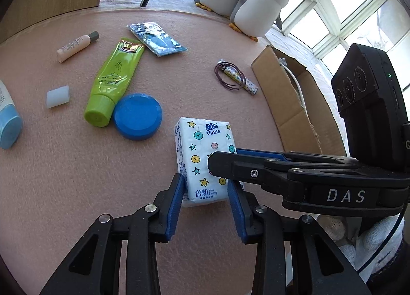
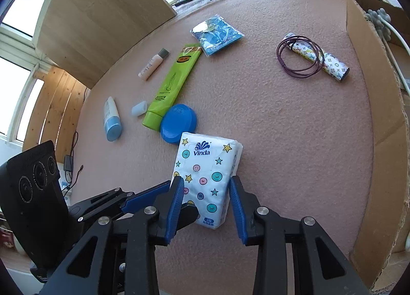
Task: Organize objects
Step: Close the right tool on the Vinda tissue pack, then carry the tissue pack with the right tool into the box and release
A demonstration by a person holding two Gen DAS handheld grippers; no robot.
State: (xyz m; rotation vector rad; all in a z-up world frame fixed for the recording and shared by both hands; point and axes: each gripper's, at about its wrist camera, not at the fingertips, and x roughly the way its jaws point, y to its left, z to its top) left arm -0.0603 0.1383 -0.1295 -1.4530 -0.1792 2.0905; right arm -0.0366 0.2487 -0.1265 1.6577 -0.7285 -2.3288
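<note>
Where the pink felt-like tabletop (image 2: 282, 125) curves toward its far edge, pale window panes, a light wooden panel (image 2: 102, 13) and two plush penguins (image 1: 258, 5) fill the room behind it. An open cardboard box (image 1: 294, 105) sits at the right edge. Near the near edge lies a white tissue pack (image 2: 207, 174), printed "Vinda" in blue, with stars and round faces, and "Xtra Strong" low on its wrapper. The left tool (image 1: 206, 192) straddles the pack's near end, blue pads just beside its sides; whether they press cannot be told. The right tool (image 2: 206, 192) brackets the same pack, set narrowly, grip likewise unclear, and its body reads "DAS" in the left view. Just beyond the pack rest a blue round lid (image 2: 179, 123) and a green tube (image 2: 174, 84). Toward the far right corner, a monogram-patterned tube (image 2: 323, 60) lies through purple hair ties (image 2: 298, 56).
</note>
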